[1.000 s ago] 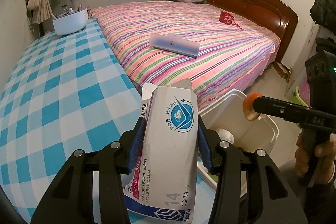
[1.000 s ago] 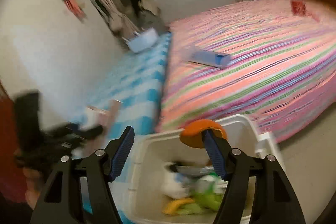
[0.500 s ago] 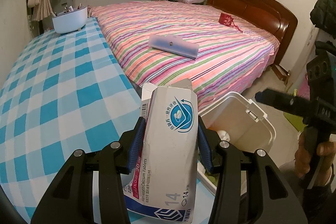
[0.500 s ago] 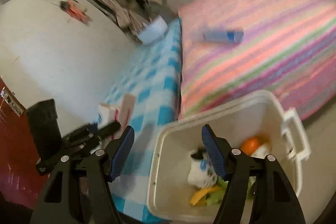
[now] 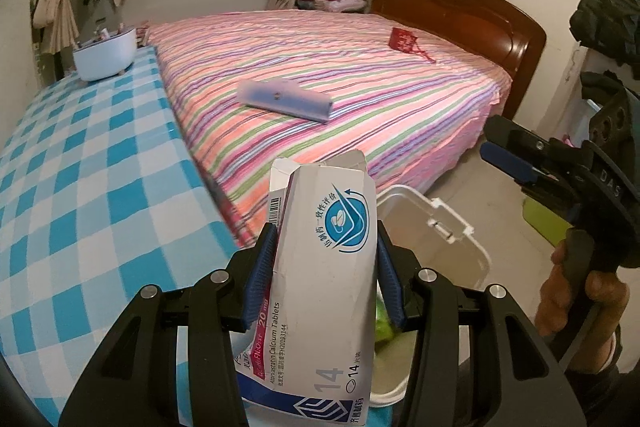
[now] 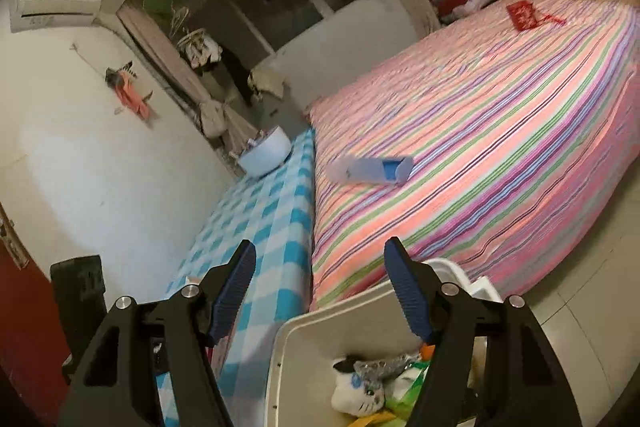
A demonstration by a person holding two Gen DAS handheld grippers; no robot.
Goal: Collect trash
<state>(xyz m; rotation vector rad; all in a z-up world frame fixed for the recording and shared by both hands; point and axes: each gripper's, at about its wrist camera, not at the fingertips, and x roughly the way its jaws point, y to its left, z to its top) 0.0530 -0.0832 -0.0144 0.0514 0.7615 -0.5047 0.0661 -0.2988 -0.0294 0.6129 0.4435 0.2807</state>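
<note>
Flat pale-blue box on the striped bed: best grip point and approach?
Take the flat pale-blue box across its narrow width, near mid-length, hand-held gripper coming from above. It lies flat on the striped bedspread, long and thin, so only the two long edges give opposing faces.

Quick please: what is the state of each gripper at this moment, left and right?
Left gripper: closed on the tablet box, pads pressing both sides.
Right gripper: open, nothing between its fingers, above the white bin.
</note>
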